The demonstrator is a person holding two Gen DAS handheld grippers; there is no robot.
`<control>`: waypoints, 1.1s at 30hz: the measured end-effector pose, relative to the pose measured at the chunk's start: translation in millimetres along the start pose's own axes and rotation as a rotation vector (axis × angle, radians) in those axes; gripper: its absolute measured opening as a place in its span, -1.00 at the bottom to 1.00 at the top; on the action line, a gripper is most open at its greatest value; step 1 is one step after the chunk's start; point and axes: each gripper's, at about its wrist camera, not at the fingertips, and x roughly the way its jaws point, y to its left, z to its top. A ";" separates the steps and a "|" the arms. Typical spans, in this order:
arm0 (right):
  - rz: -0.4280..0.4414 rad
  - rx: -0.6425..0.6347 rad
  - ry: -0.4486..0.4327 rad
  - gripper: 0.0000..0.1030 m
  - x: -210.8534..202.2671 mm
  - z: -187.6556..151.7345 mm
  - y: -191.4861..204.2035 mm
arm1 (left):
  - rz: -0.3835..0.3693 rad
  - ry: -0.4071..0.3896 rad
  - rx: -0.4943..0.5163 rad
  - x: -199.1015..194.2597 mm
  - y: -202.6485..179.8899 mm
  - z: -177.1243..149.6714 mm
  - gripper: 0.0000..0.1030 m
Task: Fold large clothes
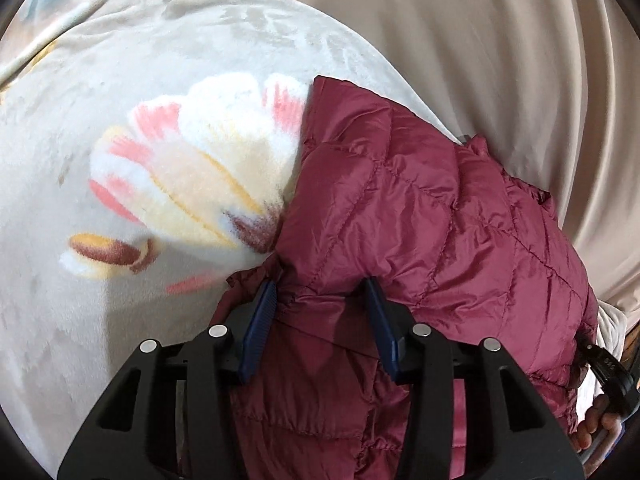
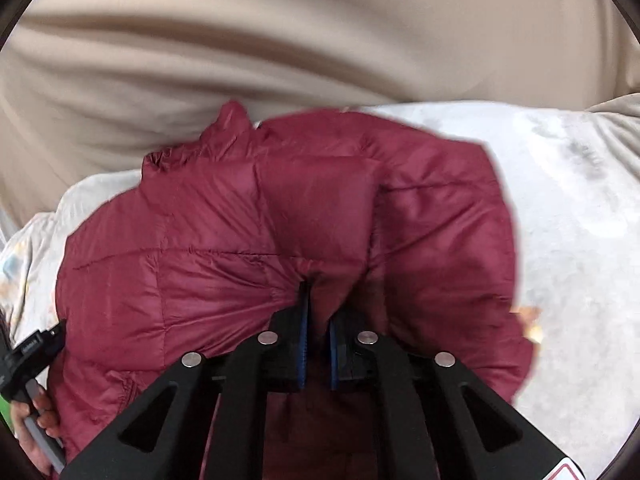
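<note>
Padding and slick maroon shell: the quilted jacket (image 1: 420,208) looks light, puffy and thoroughly soft, so I judge it will sag wherever I don't support it and slide easily through a loose pinch. It lies on the bed, on a pale fleece blanket (image 1: 100,160) printed with a flower, its far side close to the beige curtain (image 1: 480,40) behind.

My left tool (image 1: 322,288) stands part-way apart with a thick bunch of the near hem between its blue pads (image 1: 262,312); the cloth puckers against both pads, so I read it as clamped on the jacket. My right tool (image 2: 318,312) is nearly together, pinching a thinner fold of the same near edge, with wrinkles fanning out from the bite.

Hem and seams seem the best holds, since the stitching gives the pads something firmer than the slippery panels.

In the right wrist view the stand-up collar (image 2: 230,120) points away from me toward the curtain, so collar-to-hem runs front to back. How the sleeves lie I cannot tell.
</note>
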 end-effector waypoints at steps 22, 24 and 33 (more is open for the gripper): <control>0.055 0.098 0.050 -1.00 8.4 -8.4 -41.3 | -0.116 -0.026 -0.146 -8.7 30.8 -10.1 -0.36; -0.049 0.070 0.007 -0.87 -8.2 -3.3 -41.2 | -0.112 -0.025 -0.143 -8.9 29.6 -10.2 -0.36; 0.106 -0.196 -0.003 -0.75 -37.8 -11.5 43.3 | -0.196 0.058 -0.207 -48.0 54.5 -12.2 0.11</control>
